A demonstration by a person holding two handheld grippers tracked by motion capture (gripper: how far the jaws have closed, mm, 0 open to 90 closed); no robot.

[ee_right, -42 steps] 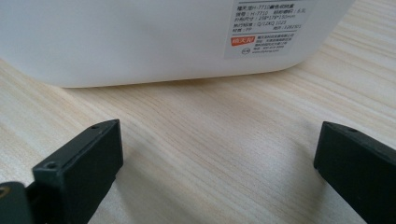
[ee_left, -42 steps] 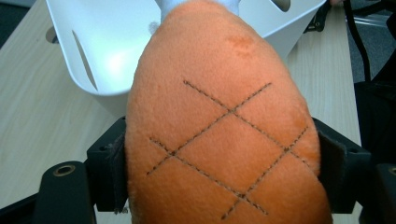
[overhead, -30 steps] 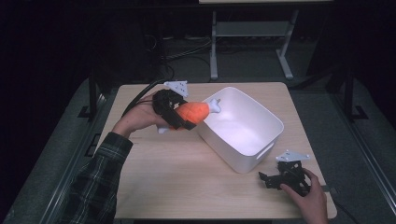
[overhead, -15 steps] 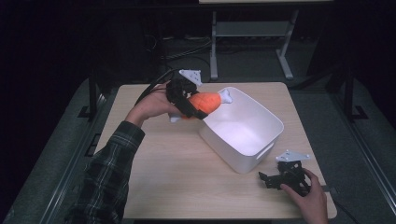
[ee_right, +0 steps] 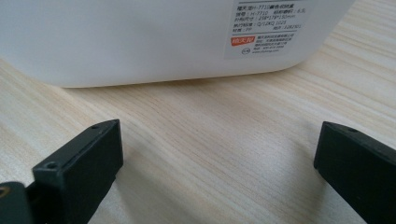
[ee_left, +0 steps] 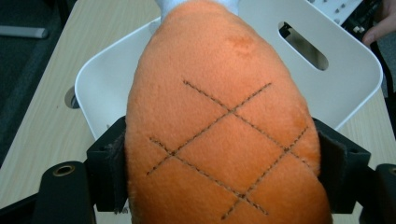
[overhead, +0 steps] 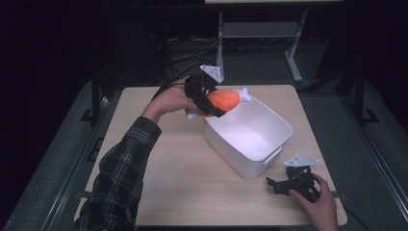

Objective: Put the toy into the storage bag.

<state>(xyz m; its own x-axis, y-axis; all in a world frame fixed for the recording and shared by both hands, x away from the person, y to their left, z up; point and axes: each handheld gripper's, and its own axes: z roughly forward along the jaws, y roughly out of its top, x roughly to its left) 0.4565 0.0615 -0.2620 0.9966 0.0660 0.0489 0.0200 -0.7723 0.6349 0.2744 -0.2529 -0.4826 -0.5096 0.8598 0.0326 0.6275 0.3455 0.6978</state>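
gripping an orange plush toy [overhead: 219, 101] above the far rim of a white bin [overhead: 269, 120], left gripper [overhead: 207, 96] stays off the wood table [overhead: 173, 173] w/ jaws clamped, while right gripper [overhead: 293, 184] rests jaws apart nr bin's labelled wall.

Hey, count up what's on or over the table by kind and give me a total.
Orange plush toy: 1, clamped in the left hand-held gripper over the tub's rim
White plastic tub: 1
Hand-held grippers: 2, the right hand-held gripper resting on the table
Total: 4
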